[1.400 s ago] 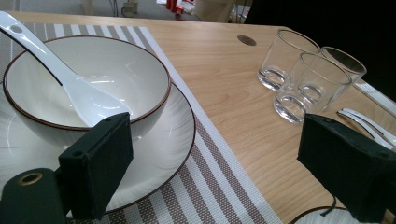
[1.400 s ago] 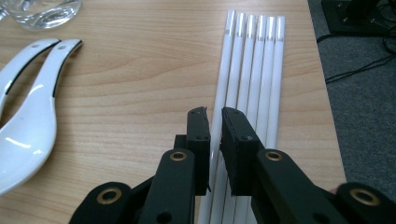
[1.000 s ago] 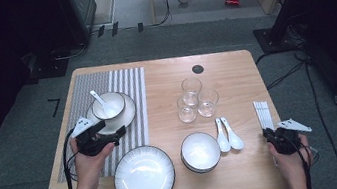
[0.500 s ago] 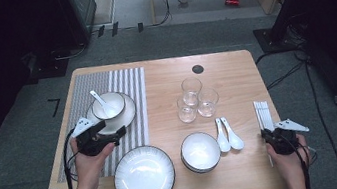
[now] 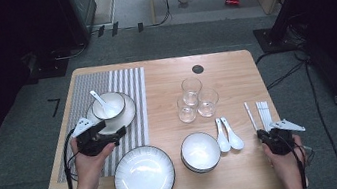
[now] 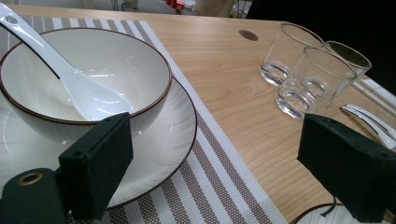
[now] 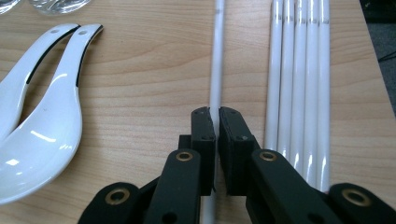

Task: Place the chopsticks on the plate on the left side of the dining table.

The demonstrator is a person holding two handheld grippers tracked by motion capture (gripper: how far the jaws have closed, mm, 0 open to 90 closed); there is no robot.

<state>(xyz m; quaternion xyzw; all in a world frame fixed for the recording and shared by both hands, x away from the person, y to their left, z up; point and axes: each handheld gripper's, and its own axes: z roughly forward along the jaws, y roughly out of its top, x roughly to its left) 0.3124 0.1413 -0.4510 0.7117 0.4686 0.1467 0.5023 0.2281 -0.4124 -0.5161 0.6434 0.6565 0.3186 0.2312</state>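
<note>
In the high view, a table setting is seen being laid on a wooden table (image 5: 234, 72). The right gripper (image 5: 270, 136) is held near the table's right edge, at the near end of a single white chopstick (image 5: 250, 115) that lies just apart from a bundle of further chopsticks (image 5: 263, 109). The left gripper (image 5: 112, 135) is held over the striped placemat (image 5: 129, 80), just beside the plate (image 5: 128, 114) that carries a bowl (image 5: 110, 104) with a spoon in it.

In the left gripper view, the jaws are spread wide and nothing is held between them; the bowl and plate are seen at the left jaw, three glasses (image 6: 308, 74) farther off.

In the right gripper view, the jaws are closed on the lone chopstick (image 7: 216, 70), which still lies flat on the wood. The step in hand is judged to be the pick-up of this chopstick. A straight lift is called for next, with the grip kept firm so the thin stick is not swung or dropped.
</note>
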